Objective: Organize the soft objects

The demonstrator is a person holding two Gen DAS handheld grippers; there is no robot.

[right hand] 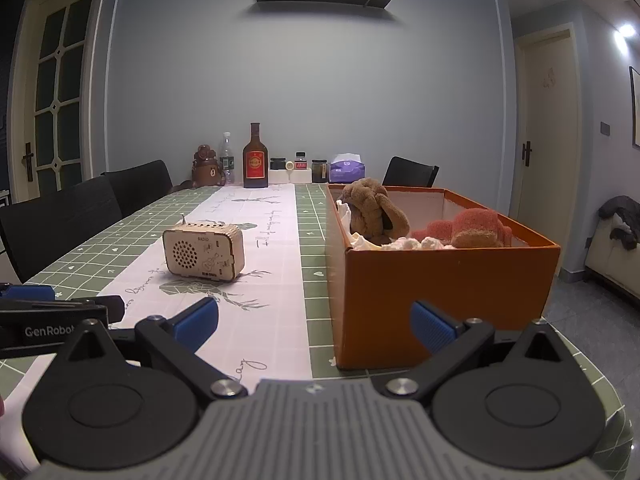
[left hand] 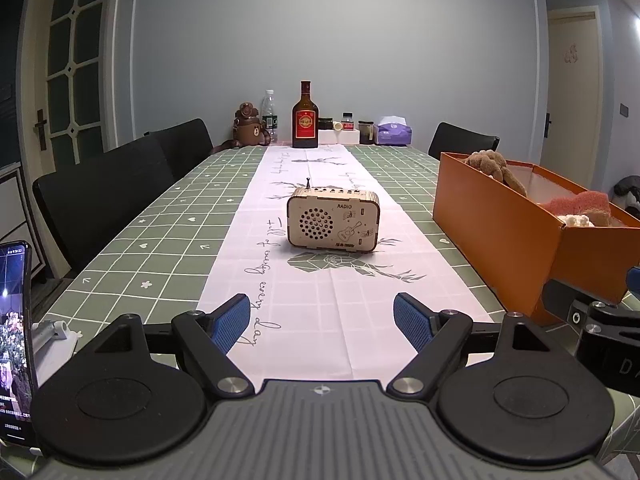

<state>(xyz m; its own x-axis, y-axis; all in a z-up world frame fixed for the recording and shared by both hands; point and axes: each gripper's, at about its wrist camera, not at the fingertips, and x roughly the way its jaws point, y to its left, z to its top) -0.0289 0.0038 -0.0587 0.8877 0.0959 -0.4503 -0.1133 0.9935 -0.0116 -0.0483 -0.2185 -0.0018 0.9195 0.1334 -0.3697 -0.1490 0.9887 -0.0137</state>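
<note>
**Both grippers wide open, soft toys sitting in the orange box**

Big picture first: a long tabletop under a green checked cloth, a white runner down its middle, grey-blue wall behind, black chairs along the left, glazed door on the left, plain door on the right.

On to the orange box, standing on the right side of the tabletop: the soft toys are inside it, a brown plush at the far end, a pink one nearer, white fluff between.

Mid-runner sits a wooden radio, marked "RADIO". Script on the runner reads "every day". At the far end: a dark bottle with a red label, a purple tissue pack, a brown bear figure.

Left gripper: jaws wide, holding nothing. Right gripper: jaws wide, empty too, just before the box. "GenRobot" shows on the left gripper's side in the right wrist view. A lit phone stands at far left.
</note>
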